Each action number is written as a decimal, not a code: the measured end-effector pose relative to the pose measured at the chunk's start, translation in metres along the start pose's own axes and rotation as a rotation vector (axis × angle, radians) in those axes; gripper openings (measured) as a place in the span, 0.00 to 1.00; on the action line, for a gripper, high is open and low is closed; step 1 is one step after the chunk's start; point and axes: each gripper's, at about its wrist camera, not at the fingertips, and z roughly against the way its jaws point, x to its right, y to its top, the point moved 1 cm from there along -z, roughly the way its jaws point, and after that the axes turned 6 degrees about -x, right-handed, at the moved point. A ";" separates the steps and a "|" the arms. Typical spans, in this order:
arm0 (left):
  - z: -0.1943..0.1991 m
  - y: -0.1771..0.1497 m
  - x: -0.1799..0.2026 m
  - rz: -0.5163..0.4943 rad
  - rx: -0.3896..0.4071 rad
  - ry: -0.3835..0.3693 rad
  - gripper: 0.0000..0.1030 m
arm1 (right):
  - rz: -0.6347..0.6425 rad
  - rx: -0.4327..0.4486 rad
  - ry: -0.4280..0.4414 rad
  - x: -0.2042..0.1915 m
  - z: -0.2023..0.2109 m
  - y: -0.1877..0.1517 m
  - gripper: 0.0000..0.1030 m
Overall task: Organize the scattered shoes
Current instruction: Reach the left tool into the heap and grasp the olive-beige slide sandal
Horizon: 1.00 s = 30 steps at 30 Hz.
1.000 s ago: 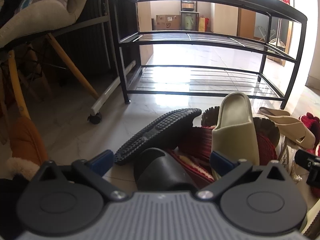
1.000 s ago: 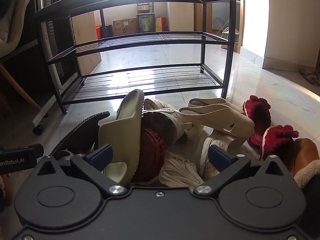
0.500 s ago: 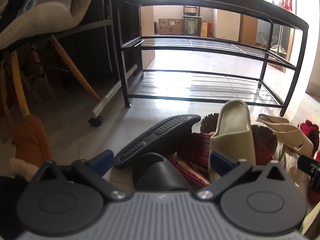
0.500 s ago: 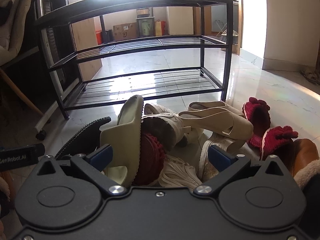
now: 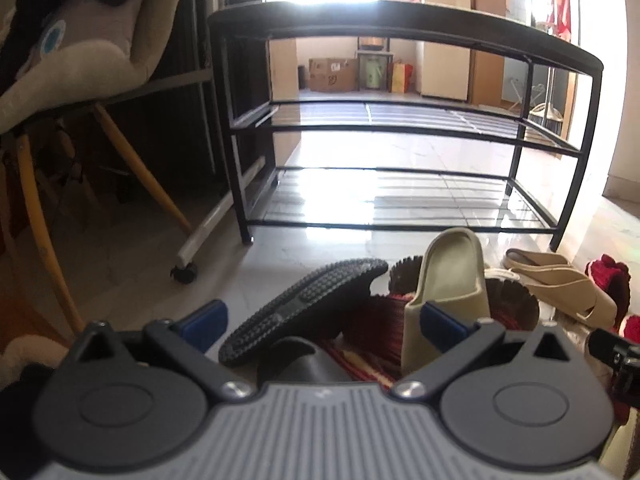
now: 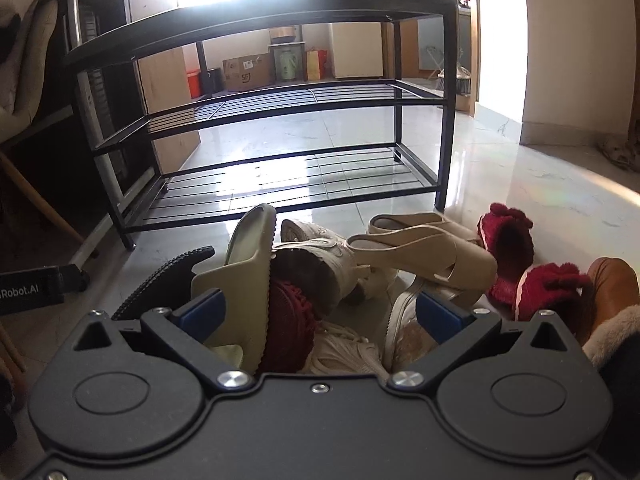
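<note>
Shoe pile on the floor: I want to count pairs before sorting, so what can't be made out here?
- Dark red knitted slipper: right wrist view, mostly hidden behind the olive foam slide.
- White lace-up sneaker: right wrist view, cut off by the right gripper body.
- Brown fur-trimmed boot: right wrist view, cut off at the frame edge.
- Black rubber slide: left wrist view, hidden below the left gripper.
</note>
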 end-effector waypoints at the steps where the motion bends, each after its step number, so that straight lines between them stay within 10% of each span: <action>1: -0.001 0.000 0.001 -0.001 -0.006 -0.002 1.00 | 0.007 0.003 -0.006 0.000 -0.001 0.001 1.00; 25: -0.071 -0.017 0.019 -0.033 -0.020 -0.101 0.99 | -0.037 -0.029 -0.001 0.028 -0.050 0.001 1.00; 30: -0.080 -0.025 0.030 -0.099 -0.016 -0.105 0.80 | -0.052 -0.037 -0.001 0.035 -0.053 -0.007 1.00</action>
